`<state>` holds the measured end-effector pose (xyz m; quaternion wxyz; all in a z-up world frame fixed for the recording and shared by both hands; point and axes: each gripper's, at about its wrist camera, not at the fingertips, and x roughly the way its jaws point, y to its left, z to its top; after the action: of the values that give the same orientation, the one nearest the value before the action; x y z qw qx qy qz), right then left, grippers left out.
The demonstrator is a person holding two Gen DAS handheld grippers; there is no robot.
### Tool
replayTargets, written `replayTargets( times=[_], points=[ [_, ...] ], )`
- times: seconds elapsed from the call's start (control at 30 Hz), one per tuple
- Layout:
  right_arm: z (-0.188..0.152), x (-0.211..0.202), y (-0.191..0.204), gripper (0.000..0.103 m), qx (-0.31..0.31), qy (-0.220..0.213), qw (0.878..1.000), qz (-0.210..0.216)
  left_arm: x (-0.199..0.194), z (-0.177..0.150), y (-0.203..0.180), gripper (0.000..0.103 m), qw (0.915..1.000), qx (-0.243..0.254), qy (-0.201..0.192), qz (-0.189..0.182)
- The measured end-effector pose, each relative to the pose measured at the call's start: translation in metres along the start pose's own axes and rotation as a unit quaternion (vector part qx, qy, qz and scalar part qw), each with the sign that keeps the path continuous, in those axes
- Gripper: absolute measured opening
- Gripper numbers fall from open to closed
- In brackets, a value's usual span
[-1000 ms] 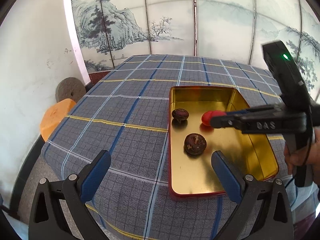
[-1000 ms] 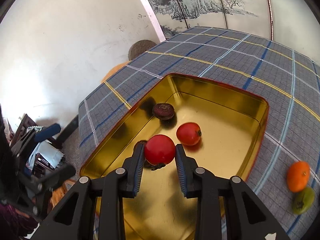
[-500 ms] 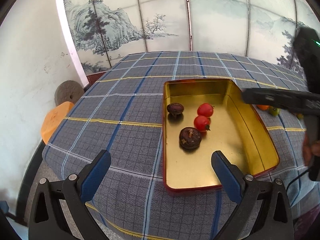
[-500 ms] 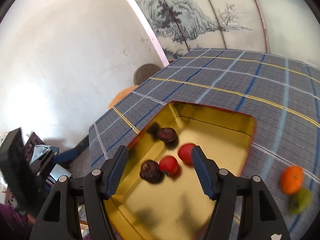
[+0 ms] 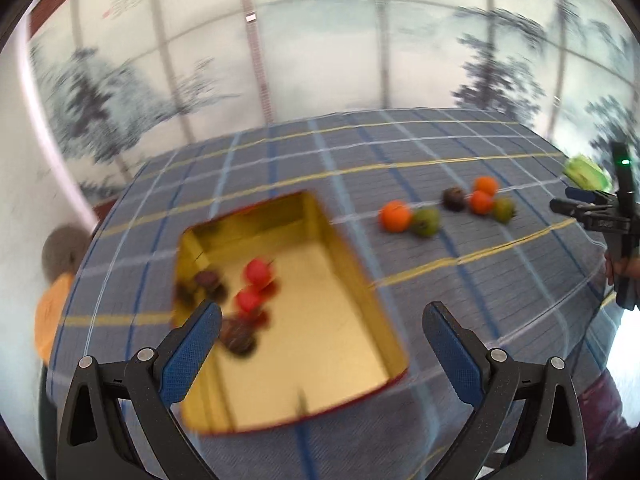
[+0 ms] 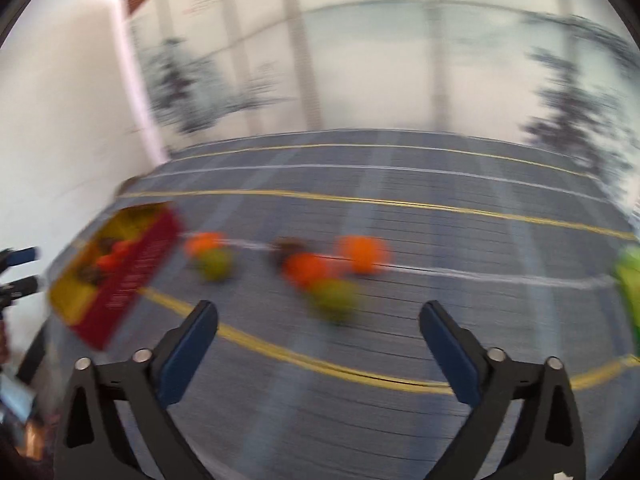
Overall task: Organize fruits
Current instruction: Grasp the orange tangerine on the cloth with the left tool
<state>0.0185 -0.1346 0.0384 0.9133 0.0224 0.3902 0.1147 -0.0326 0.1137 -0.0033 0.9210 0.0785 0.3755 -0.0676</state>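
Gold tin [image 5: 352, 276]: 2 red tomatoes [image 5: 256, 284]. Right gripper [image 6: 318, 322] just spread, empty; left gripper [image 5: 322, 326] wide, empty.

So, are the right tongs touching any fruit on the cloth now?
Apart. The right wrist view shows the right tongs wide open and empty, bare tablecloth between the pads and the nearest green fruit.

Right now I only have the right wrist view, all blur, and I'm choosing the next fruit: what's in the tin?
Observer: Two tomatoes and at least two dark fruits, all near the tin's left wall.
Operator: Any room?
Observer: Yes, its right half is bare gold floor.
Operator: Is the left gripper busy?
Observer: No, the left gripper is open and empty, over the tin's near end.
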Motion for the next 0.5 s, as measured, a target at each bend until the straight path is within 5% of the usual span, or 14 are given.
replayTargets(
  times=[0.2,0.27,0.4,0.5],
  points=[
    [-0.016,0.017,-0.061,0.103,0.026,0.047,0.998,-0.026,0.052,0.063,-0.021,0.096,0.9919,-0.05,0.055,-0.103],
    [-0.02,0.02,-0.068,0.103,0.039,0.045,0.998,-0.015,0.082,0.083,-0.022,0.083,0.9829,-0.097,0.094,-0.125],
    [-0.022,0.02,-0.066,0.103,0.025,0.032,0.999,0.0,0.135,0.102,-0.023,0.074,0.9609,-0.174,0.159,-0.144],
    [-0.024,0.019,-0.061,0.103,0.015,0.032,0.999,0.014,0.163,0.106,-0.025,0.072,0.9551,-0.201,0.179,-0.124]
  ],
)
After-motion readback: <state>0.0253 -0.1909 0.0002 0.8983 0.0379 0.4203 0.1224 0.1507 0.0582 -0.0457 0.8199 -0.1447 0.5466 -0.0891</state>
